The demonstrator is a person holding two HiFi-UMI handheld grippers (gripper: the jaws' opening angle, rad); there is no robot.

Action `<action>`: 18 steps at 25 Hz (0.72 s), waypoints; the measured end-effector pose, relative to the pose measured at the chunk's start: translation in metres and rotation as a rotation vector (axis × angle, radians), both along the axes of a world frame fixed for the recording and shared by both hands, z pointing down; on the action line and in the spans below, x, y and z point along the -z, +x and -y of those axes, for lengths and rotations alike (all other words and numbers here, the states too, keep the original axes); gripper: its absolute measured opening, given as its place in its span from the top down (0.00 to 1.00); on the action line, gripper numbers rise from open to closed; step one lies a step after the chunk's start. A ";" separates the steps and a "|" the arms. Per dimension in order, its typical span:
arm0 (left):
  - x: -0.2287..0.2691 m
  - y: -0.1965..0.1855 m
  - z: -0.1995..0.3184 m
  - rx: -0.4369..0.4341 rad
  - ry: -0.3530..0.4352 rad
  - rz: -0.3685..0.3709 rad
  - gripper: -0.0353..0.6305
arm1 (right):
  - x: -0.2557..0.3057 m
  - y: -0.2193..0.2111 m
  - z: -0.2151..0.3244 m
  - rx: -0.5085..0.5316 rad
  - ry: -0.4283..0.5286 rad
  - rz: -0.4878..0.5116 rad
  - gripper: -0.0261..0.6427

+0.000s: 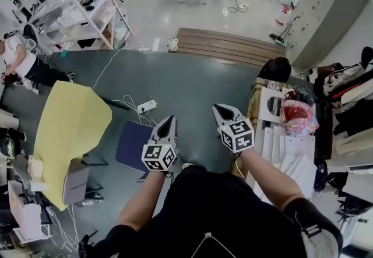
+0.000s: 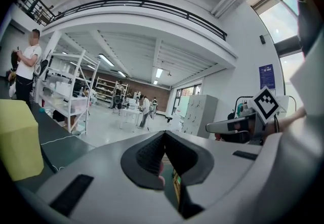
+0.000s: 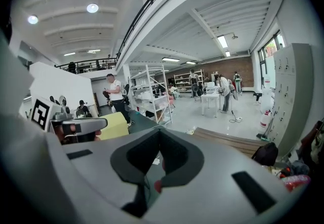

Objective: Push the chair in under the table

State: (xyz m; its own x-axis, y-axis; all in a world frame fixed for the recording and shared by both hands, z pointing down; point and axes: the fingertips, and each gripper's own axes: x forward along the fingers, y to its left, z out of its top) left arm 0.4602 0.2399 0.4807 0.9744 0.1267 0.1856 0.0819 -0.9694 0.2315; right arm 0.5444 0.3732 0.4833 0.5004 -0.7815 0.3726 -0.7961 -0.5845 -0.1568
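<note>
Looking steeply down in the head view, both grippers are out in front of the person's dark top, side by side and apart from each other. The left gripper (image 1: 169, 123) has its jaws together with nothing between them. The left gripper view confirms it: the dark pads meet in a tight V. It's the same for the right gripper (image 1: 220, 110), jaws together and empty. Each one carries a cube of black-and-white square markers, and those patterns are the only print close enough to make out.

Now the chair (image 1: 132, 141): blue seat, black legs, standing on the dark floor (image 1: 192, 82) just to the right of the yellow-draped surface (image 1: 67, 123). The seat is fully in the open, beside the yellow edge and not beneath it. From above, the left gripper's outline overlaps the seat's right edge. Whether it touches, I cannot tell.

Beyond the chair a white power strip (image 1: 146, 105) lies on the floor, with white cable trailing away. Off to the right are stacked white boxes (image 1: 280, 146) and a red patterned bag (image 1: 298, 117). A black backpack (image 1: 275, 69) sits by slatted wooden boards (image 1: 227, 46). In the left gripper view a blue poster (image 2: 267, 76) hangs on the white wall, its lettering too small to read.
</note>
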 end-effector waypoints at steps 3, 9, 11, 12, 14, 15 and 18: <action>0.004 0.005 0.022 0.023 0.006 0.001 0.93 | 0.007 0.011 0.029 0.026 0.002 -0.010 0.94; 0.009 -0.003 0.064 0.132 0.016 -0.012 0.93 | 0.008 0.011 0.085 0.155 -0.009 -0.013 0.94; 0.008 -0.013 0.080 0.194 0.010 -0.013 0.93 | 0.005 0.006 0.105 0.222 -0.023 -0.016 0.94; 0.006 -0.020 0.089 0.229 0.008 -0.010 0.93 | 0.004 0.004 0.118 0.255 -0.028 -0.017 0.94; 0.004 -0.036 0.110 0.307 0.003 0.001 0.93 | 0.004 0.000 0.147 0.322 -0.034 -0.016 0.94; 0.003 -0.045 0.121 0.349 0.001 0.006 0.93 | 0.004 -0.003 0.162 0.359 -0.036 -0.017 0.94; 0.001 -0.073 0.152 0.485 0.003 0.019 0.93 | 0.005 -0.017 0.208 0.486 -0.037 -0.017 0.94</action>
State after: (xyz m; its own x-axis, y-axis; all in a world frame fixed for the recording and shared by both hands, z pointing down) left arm 0.3876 0.0879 0.4802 0.9173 -0.3422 0.2036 -0.3841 -0.8952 0.2261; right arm 0.5273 0.1653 0.4780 0.0869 -0.9125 0.3998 -0.9806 -0.1492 -0.1274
